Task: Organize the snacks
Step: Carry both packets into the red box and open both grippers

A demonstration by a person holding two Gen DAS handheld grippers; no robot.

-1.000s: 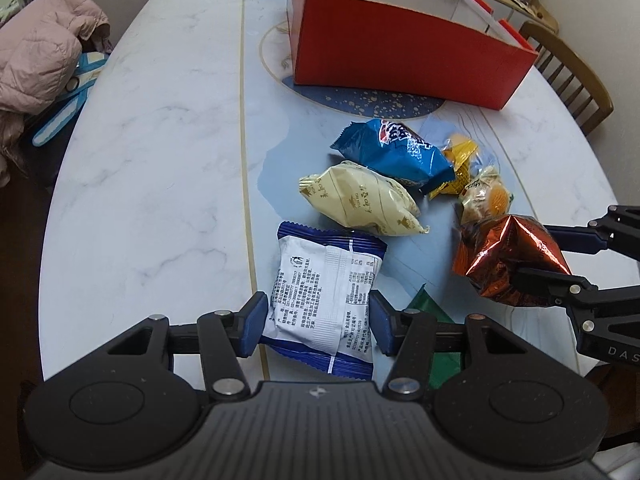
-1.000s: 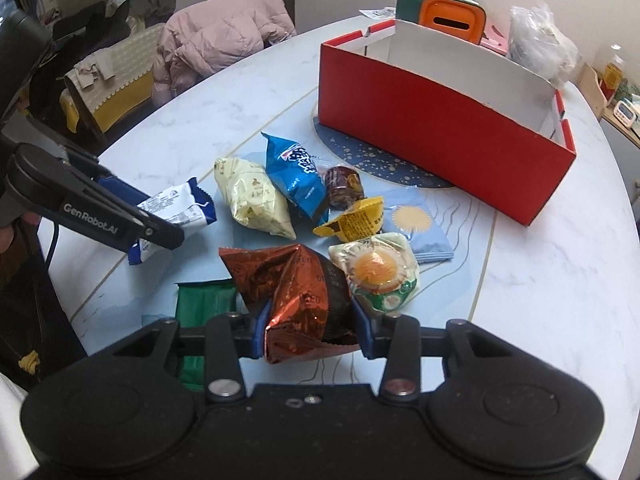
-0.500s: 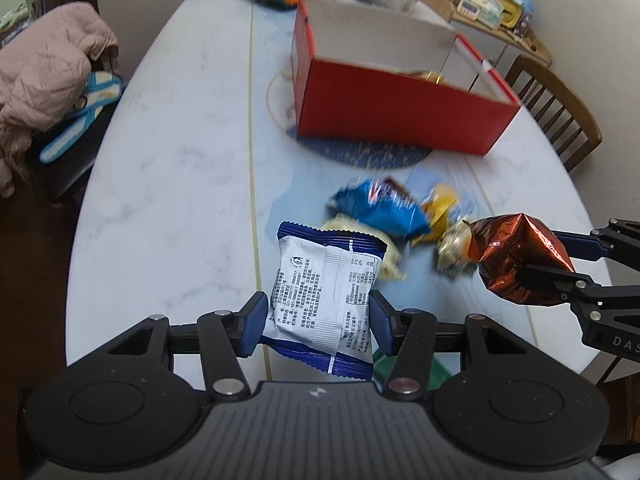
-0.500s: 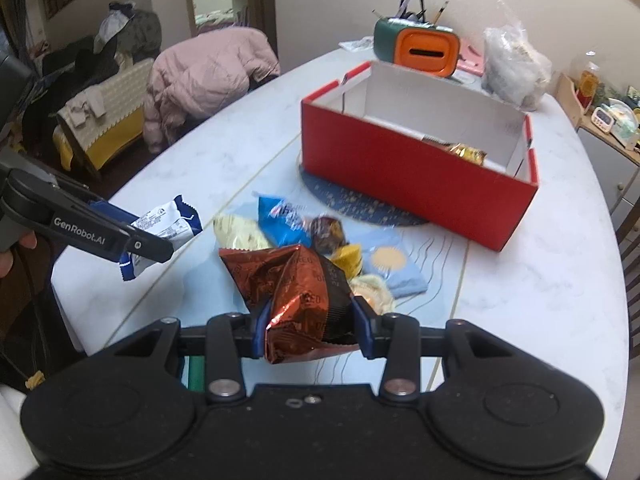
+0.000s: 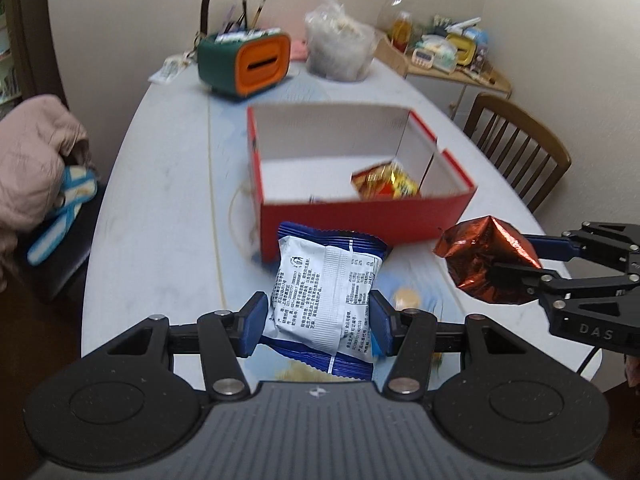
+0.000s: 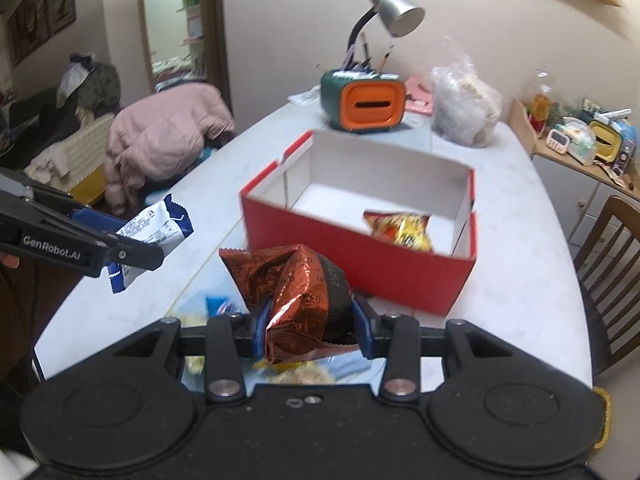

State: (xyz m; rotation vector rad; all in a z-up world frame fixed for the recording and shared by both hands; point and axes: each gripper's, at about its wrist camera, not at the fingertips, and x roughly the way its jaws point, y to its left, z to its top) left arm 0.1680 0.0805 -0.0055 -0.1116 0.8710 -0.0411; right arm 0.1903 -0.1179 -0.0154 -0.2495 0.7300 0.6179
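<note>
Left wrist view: short of the red box (image 5: 360,216), the left gripper (image 5: 318,322) is clamping the blue-white packet (image 5: 326,288); to the right, the right gripper (image 5: 516,264) is pinching the copper foil bag (image 5: 484,264). Risk: either slick wrapper slipping before clearing the box's near wall.

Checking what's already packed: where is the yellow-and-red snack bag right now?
The yellow-and-red snack bag lies inside the red box, in its near right corner in both views.
</note>
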